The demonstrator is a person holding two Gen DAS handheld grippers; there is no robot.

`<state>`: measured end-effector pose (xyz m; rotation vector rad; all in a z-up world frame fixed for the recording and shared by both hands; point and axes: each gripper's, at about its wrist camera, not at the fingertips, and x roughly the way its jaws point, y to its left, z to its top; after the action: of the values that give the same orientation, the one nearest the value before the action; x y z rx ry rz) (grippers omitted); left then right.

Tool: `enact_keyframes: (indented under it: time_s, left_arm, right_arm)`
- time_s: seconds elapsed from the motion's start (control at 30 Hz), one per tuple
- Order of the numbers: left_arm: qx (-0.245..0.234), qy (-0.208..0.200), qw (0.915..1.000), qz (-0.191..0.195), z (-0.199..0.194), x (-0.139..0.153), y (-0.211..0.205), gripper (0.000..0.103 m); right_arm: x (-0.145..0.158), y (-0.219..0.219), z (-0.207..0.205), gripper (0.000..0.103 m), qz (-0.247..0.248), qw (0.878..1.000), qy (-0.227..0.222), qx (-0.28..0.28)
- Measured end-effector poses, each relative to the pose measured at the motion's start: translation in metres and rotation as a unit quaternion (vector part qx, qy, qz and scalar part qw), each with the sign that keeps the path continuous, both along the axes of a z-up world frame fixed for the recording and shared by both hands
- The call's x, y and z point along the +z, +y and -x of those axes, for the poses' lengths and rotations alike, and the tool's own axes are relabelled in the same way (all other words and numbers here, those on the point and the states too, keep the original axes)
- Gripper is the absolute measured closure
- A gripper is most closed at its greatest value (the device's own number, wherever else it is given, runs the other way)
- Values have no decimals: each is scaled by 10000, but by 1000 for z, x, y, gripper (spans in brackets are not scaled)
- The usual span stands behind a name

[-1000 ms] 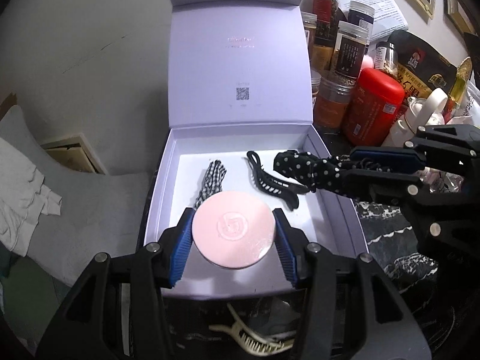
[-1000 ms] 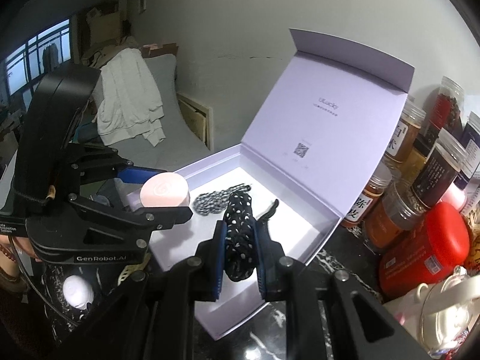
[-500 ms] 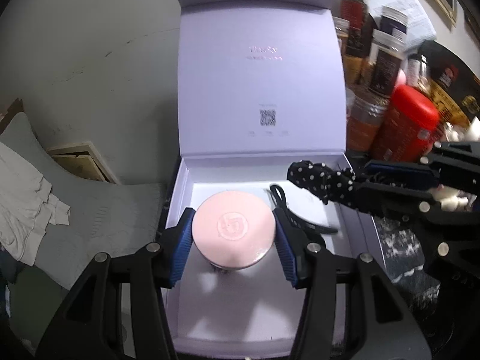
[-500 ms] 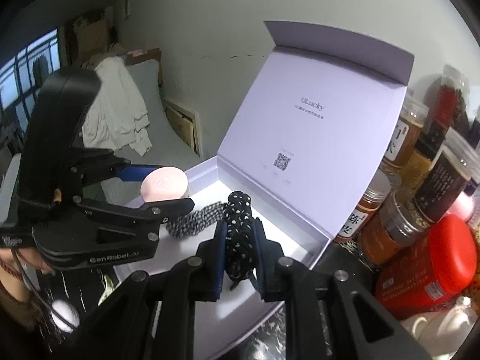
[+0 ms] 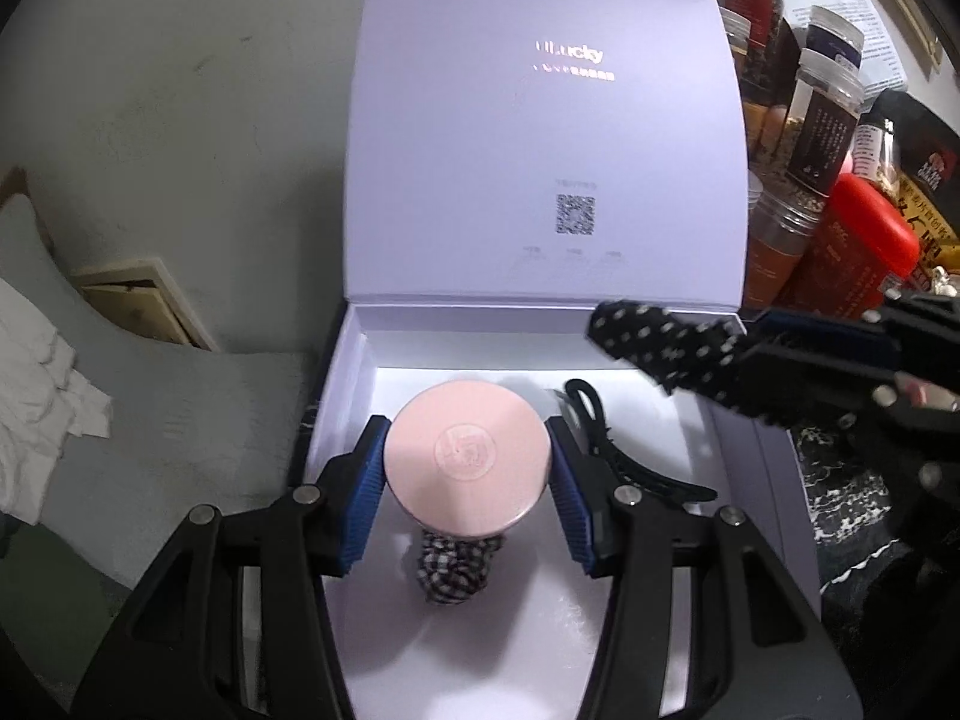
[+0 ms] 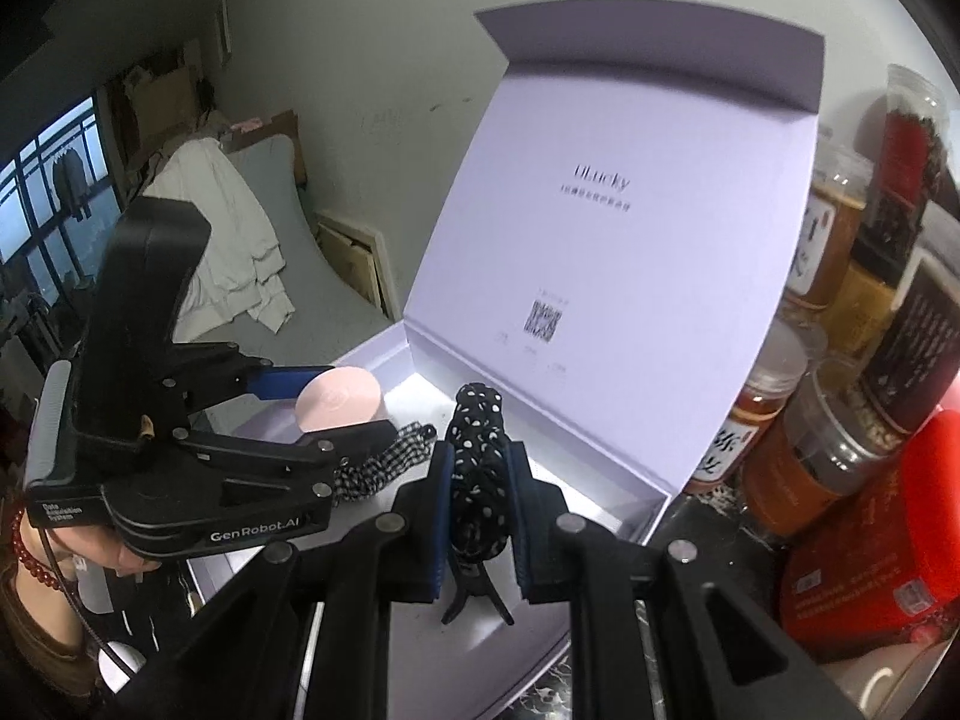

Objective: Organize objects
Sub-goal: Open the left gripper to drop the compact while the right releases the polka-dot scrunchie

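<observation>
Both grippers tilt downward over the open lilac box [image 5: 354, 360], whose lid stands upright behind. The left gripper [image 5: 467, 483] pinches a round pink jar [image 5: 467, 459] between its blue pads, above the checked hair tie [image 5: 456, 570] lying on the box floor. The right gripper [image 6: 478, 483] comes in from the right, jaws pressed on a black dotted hair band [image 6: 477, 468] held over the box beside a black hair clip [image 5: 606, 450].

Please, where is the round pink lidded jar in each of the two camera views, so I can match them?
Left wrist view: the round pink lidded jar sits low in the centre, gripped by the left gripper.
Right wrist view: the same jar is left of centre, over the box.
Shared landmark: the QR code inside the lilac box lid.
</observation>
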<state>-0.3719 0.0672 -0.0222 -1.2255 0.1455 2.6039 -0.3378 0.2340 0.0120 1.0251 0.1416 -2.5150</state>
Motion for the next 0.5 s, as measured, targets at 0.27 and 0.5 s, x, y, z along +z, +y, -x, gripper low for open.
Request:
enact_keyframes:
  time_s: [0.27, 0.5]
  left_arm:
    - [79, -214, 9997, 37, 9, -19, 1, 54]
    - [114, -538, 9984, 146, 14, -29, 2, 54]
  right_arm:
    - [-22, 2, 18, 87, -36, 9991, -389, -134]
    - [-34, -5, 29, 87, -103, 9982, -569, -159]
